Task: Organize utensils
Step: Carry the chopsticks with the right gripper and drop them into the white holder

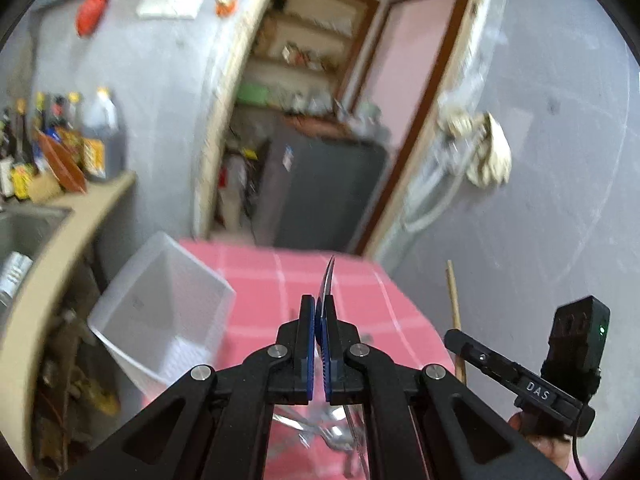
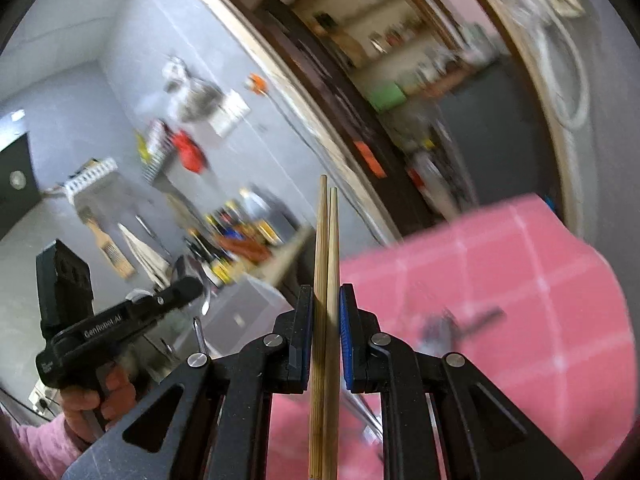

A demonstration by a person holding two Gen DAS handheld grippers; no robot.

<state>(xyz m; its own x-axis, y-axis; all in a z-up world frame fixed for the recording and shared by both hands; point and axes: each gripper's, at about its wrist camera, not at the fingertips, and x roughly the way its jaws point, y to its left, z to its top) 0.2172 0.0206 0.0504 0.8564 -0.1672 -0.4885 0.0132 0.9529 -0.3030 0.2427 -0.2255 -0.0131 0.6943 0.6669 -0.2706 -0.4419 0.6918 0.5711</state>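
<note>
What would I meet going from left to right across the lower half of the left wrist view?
Sink → white plastic bin → left claw shut on a metal utensil → wooden chopsticks → right claw's black body.

Light: I see soft, even daylight.
Blur: backgrounds smear with motion.
Edges: fisheye bends them, corners black.
</note>
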